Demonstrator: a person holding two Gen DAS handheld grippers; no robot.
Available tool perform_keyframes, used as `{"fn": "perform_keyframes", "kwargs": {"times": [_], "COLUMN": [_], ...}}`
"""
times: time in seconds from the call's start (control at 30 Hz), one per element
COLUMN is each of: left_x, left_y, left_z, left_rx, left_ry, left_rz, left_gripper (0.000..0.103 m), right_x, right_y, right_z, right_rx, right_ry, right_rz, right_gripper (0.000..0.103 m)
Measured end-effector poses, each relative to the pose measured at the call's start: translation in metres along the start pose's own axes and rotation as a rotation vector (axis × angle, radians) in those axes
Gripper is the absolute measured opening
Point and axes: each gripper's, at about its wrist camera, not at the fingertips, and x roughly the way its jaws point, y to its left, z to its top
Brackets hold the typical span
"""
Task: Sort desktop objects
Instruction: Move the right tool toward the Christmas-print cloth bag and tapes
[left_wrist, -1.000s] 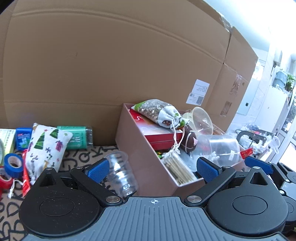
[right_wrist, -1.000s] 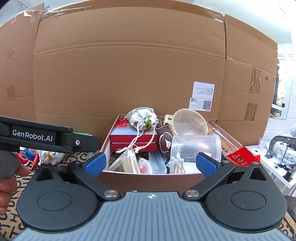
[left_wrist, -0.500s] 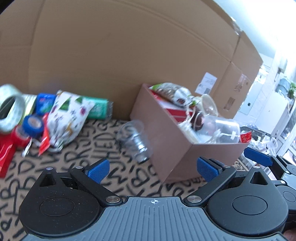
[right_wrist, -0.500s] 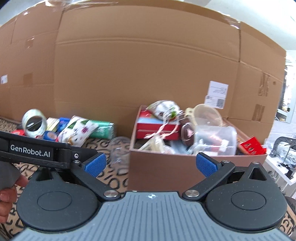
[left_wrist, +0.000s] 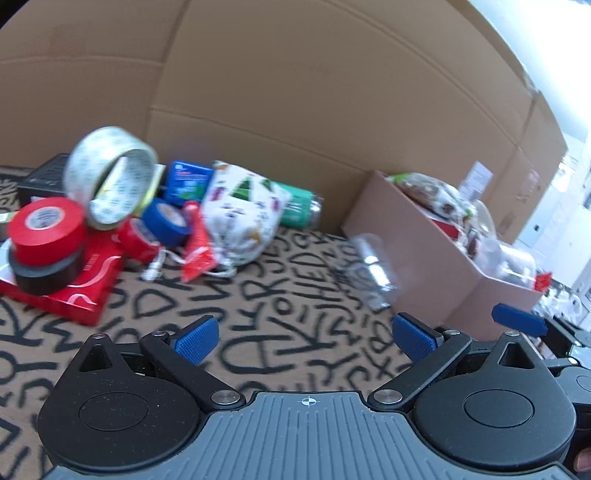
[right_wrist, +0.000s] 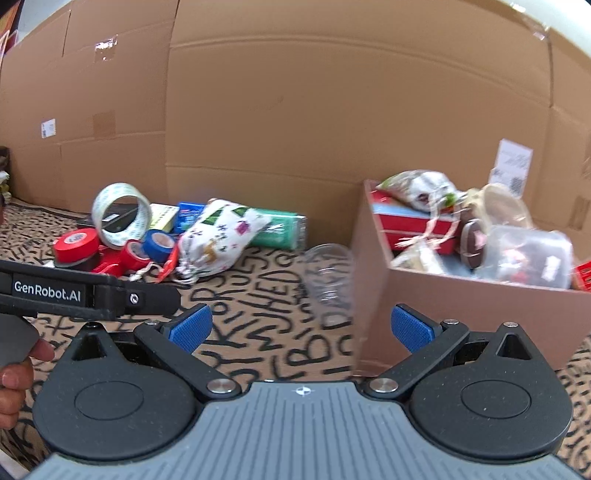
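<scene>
A brown sorting box (right_wrist: 461, 306) full of items stands at the right; it also shows in the left wrist view (left_wrist: 424, 258). A clear plastic cup (right_wrist: 328, 280) lies on the lettered mat just left of the box, also in the left wrist view (left_wrist: 369, 273). A white Christmas-print pouch (left_wrist: 240, 218), a green packet (left_wrist: 299, 206), tape rolls (left_wrist: 48, 229) and a clear tape roll (left_wrist: 110, 173) sit at the left. My left gripper (left_wrist: 303, 338) is open and empty over the mat. My right gripper (right_wrist: 301, 328) is open and empty in front of the cup.
A tall cardboard wall (right_wrist: 295, 110) closes off the back. A red flat box (left_wrist: 74, 291) lies under the tape rolls. The left gripper's body (right_wrist: 85, 291) crosses the right wrist view at the left. White furniture (left_wrist: 569, 221) stands beyond the box.
Both grippers have pulled back and swung left, away from the box. The loose pile at the left has come into view. Both stay open and empty.
</scene>
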Motion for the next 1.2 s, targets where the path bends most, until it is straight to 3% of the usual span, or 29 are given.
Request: {"fn": "perform_keyframes", "kwargs": {"times": [0.3,0.53,0.7,0.87,1.0,1.2], "left_x": [0.008,0.032,0.046,0.06,0.063,0.069], "left_y": [0.052,0.082,0.089,0.091,0.096,0.105], "left_z": [0.026,0.043,0.051,0.058,0.061,0.065], "left_rx": [-0.039,-0.05,-0.037,0.009,0.009,-0.003], "left_ry": [-0.016,-0.01,-0.015,-0.013,-0.019,-0.012], "left_rz": [0.021,0.068,0.074,0.093,0.104,0.147], "left_gripper": [0.102,0.094,0.091,0.087,0.084,0.064], "right_x": [0.039,0.07,0.092,0.113,0.123,0.138], "right_y": [0.022,0.052,0.073,0.08,0.088,0.097], "right_z": [0.004,0.012,0.016,0.019,0.019,0.022], "right_rx": [0.013,-0.06,-0.115,-0.08,-0.086,-0.086], "right_ry": [0.054,0.057,0.048,0.082,0.093,0.102], "right_rz": [0.073,0.113,0.143,0.213,0.247,0.275], "right_gripper": [0.102,0.101,0.086,0.066,0.057,0.047]}}
